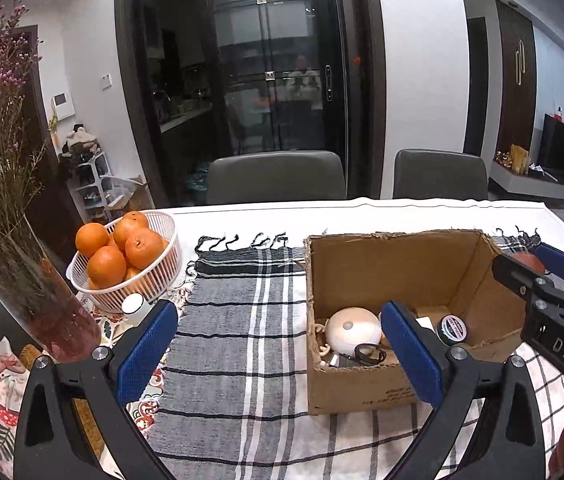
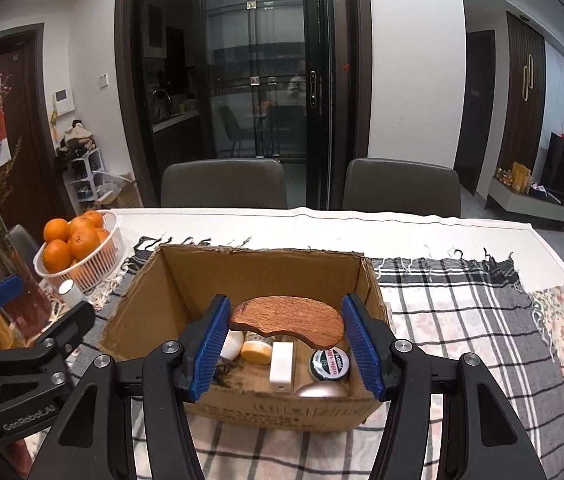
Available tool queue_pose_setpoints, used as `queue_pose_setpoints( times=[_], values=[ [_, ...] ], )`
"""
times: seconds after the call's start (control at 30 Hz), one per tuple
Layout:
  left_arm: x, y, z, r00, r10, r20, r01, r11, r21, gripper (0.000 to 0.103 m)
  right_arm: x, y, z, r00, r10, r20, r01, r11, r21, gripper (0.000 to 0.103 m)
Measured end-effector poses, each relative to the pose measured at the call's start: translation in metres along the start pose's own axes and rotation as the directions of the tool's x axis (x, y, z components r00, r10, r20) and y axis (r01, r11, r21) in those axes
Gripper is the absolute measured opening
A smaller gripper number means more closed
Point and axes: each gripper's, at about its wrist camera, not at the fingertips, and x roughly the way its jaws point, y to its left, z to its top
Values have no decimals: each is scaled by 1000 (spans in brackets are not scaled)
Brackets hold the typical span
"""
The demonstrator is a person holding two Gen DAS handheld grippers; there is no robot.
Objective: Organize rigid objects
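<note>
An open cardboard box (image 2: 185, 280) (image 1: 346, 388) stands on the plaid cloth. My right gripper (image 2: 286, 348) is shut on a curved brown wooden piece (image 2: 290, 320) and holds it over the box. Inside lie a white block (image 2: 282, 362), a green-labelled tin (image 2: 330, 364) (image 1: 453, 329), a yellow disc (image 2: 257, 351) and a white round device (image 1: 352, 328). My left gripper (image 1: 277, 356) is open and empty, low over the cloth at the box's left side. The right gripper also shows in the left wrist view (image 1: 538, 268).
A white basket of oranges (image 1: 149, 276) (image 2: 99, 264) and a glass vase of dried flowers (image 1: 37, 304) stand at the left. A small white bottle (image 1: 134, 306) sits by the basket. Two grey chairs (image 2: 223, 184) stand behind the table's far edge.
</note>
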Motion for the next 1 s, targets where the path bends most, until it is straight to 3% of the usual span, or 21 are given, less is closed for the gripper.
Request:
queue_pose_setpoints(
  times=[0.5,0.77,1.0],
  values=[
    [-22,2,-5,1000,4,20,-4,1000,-8,103,-5,-5,-5,998,-25,-64,27,999,42,68],
    [-77,-1,-14,994,15,109,-16,1000,7,103,-62,-10,-20,995,-102,-11,103,993,57,84],
    [-124,-3,-30,985,22,172,-25,1000,14,103,-112,-11,-40,990,-140,24,138,988,69,88]
  ],
)
